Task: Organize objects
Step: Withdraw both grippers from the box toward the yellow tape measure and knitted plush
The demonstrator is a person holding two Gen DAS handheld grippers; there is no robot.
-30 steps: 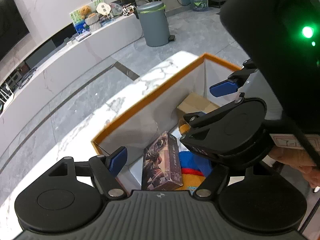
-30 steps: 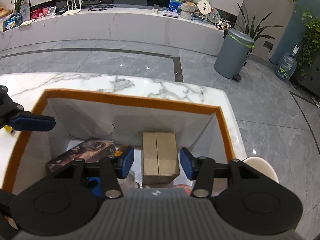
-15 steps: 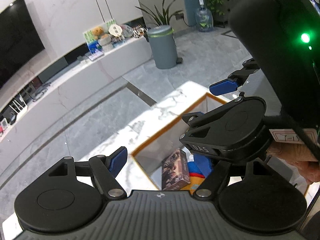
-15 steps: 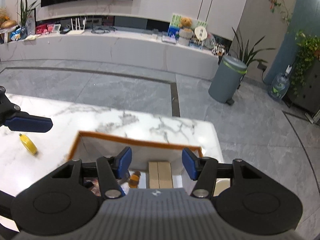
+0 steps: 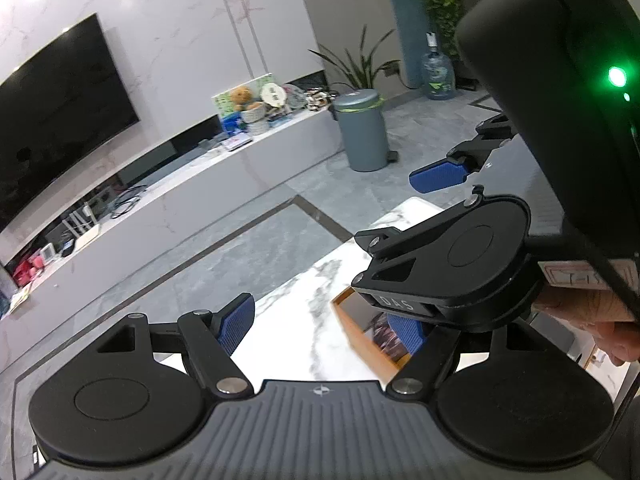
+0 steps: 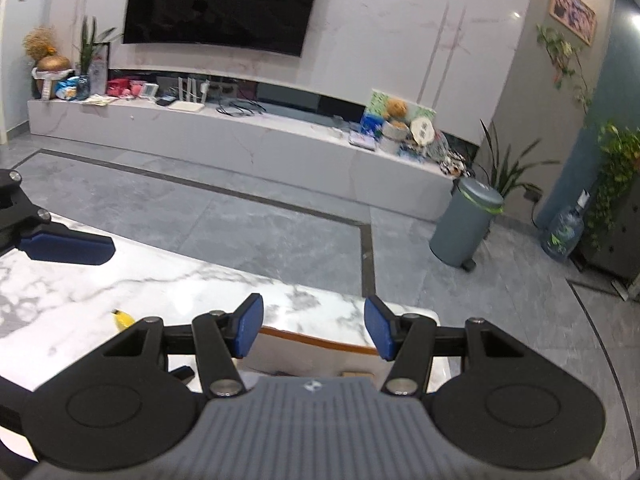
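The white storage box with an orange rim [image 5: 347, 322] sits low in the left wrist view, a dark printed box [image 5: 382, 334] showing inside it. My left gripper [image 5: 322, 330] hovers above the box's corner and the marble table [image 5: 296, 312], open and holding nothing. Its right pad is partly hidden by my right gripper [image 5: 460, 256], which a hand [image 5: 592, 312] holds just ahead. In the right wrist view my right gripper [image 6: 314, 332] stands open and empty above the box rim [image 6: 320, 340]. A cardboard carton [image 6: 354, 374] peeks out below. A small yellow object [image 6: 122, 320] lies on the table [image 6: 160, 280].
Beyond the table is grey tiled floor [image 6: 280, 232]. A grey pedal bin [image 6: 466, 220] and a water bottle [image 6: 562, 236] stand to the right by plants. A long white console [image 6: 240, 140] with clutter runs under a wall TV [image 6: 220, 0].
Both grippers have risen and tipped upward away from the box. The box has dropped to the bottom of both views, and the room now fills them. The right jaws stand slightly wider.
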